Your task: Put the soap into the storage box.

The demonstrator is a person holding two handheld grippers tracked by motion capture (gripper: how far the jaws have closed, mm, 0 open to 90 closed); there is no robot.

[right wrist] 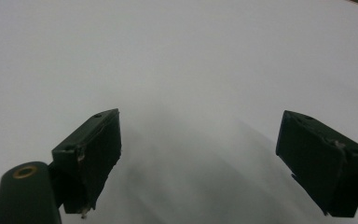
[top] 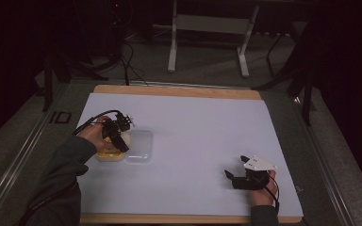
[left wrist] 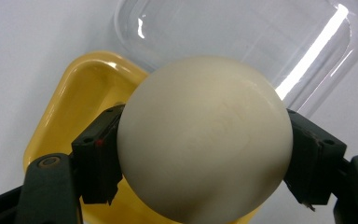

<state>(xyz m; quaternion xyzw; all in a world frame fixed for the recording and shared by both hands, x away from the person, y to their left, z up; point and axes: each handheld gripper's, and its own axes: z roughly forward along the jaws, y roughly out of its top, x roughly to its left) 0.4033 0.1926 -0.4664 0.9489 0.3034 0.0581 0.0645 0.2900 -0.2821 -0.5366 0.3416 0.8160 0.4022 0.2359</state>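
Left gripper (left wrist: 205, 158) clamped on a cream ball (left wrist: 205, 144), its two black pads pressing the ball at 9 and 3 o'clock in the left gripper view; the ball hangs over a yellow tray (left wrist: 81, 102), whose rounded-rectangle rim shows at 9 to 10 o'clock of the ball, with a clear lid (left wrist: 261, 42) lying on the sheet at 12 to 1 o'clock, its edge just beside the tray. In the high view the left gripper (top: 115, 134) sits over the tray (top: 108, 155) at the sheet's left, the lid (top: 139, 147) at 3 o'clock of it and touching or nearly so. Whether the ball rests on the tray floor or is held just above it cannot be told. Right gripper (right wrist: 209, 158) released, nothing between its spread jaws, pointing at bare white sheet (right wrist: 191, 60); in the high view it (top: 233, 175) rests at the sheet's lower right, well apart from tray and lid. Judged relation for the coming move: the tray lies directly under the ball, so the left hand alone is placed to set it down; the lid, at 3 o'clock of the tray with its long axis running toward 12, is far nearer the left hand than the right.
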